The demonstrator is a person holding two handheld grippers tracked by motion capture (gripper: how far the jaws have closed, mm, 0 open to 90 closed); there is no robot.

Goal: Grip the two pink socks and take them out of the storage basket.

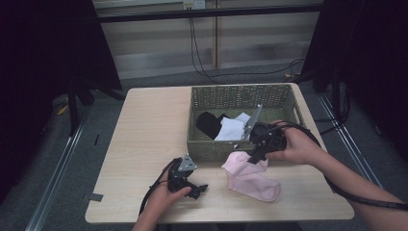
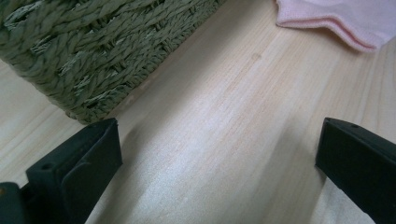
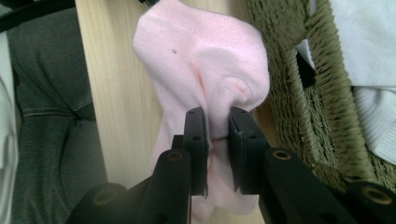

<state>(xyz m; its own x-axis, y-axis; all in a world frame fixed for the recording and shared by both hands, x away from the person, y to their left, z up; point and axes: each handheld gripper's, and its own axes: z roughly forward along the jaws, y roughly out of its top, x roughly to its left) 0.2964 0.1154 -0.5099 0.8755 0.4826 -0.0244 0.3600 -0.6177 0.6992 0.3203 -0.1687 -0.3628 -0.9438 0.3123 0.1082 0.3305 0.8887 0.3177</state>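
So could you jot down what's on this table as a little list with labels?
table: light wood
basket: green woven, at the far right
in basket: black sock, white cloth
pink sock: lying before the basket
right gripper: pinching the pink sock's end
left gripper: open, near the table, holding nothing

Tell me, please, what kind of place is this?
Probably a lab or studio corner set up for recording, not a home. A small wooden table stands alone between dark curtains, cables run down the back wall, and a person works at it with handheld grippers, sorting socks by a woven basket.
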